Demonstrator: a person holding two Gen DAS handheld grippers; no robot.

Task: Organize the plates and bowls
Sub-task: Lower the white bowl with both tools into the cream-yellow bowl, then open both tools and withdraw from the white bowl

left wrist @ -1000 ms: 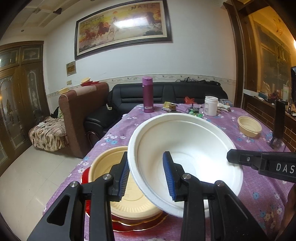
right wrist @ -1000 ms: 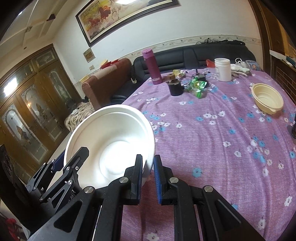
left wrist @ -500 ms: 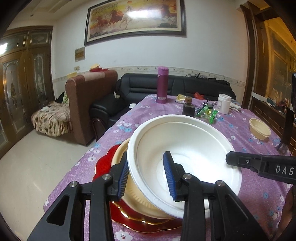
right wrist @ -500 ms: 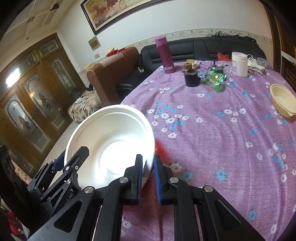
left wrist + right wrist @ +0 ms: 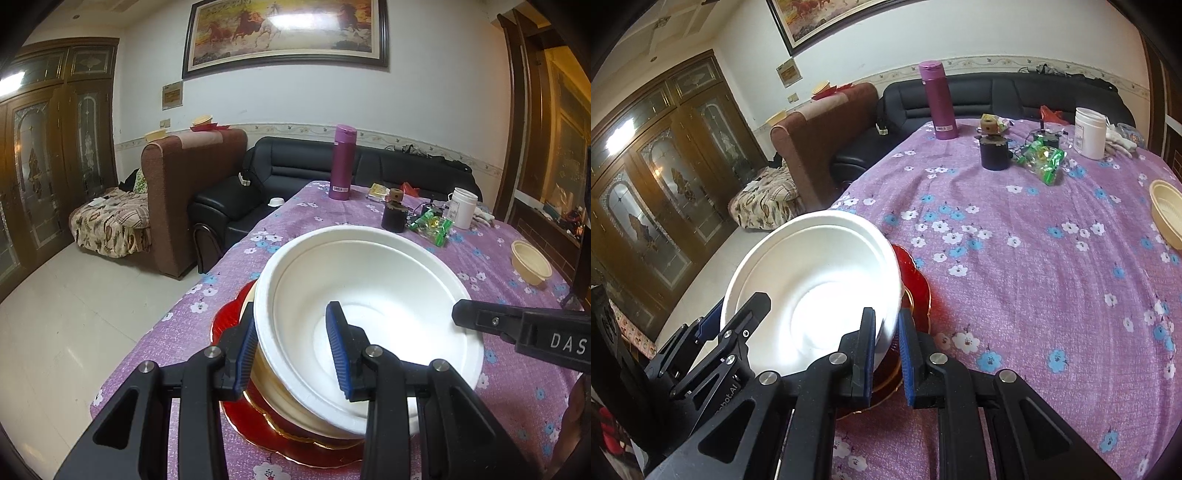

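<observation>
A large white bowl (image 5: 369, 291) sits over a beige bowl (image 5: 273, 380) on a red plate (image 5: 258, 428) at the near left of the purple table. My left gripper (image 5: 291, 350) straddles the white bowl's left rim, jaws apart. My right gripper (image 5: 888, 347) is pinched on the bowl's right rim (image 5: 890, 317); it also shows in the left wrist view (image 5: 517, 328). The white bowl (image 5: 812, 291) and red plate (image 5: 916, 288) show in the right wrist view. A small beige bowl (image 5: 530, 264) stands at the right (image 5: 1165, 214).
At the far end of the floral tablecloth (image 5: 1034, 277) stand a magenta flask (image 5: 342, 168), a dark jar (image 5: 393, 218), green wrappers (image 5: 434, 225) and a white tub (image 5: 463, 208). The table's left edge (image 5: 177, 310) drops to the tiled floor; sofas stand beyond.
Both grippers have carried the white bowl left and down onto the beige bowl and red plate. The beige bowl is now almost hidden under it.
</observation>
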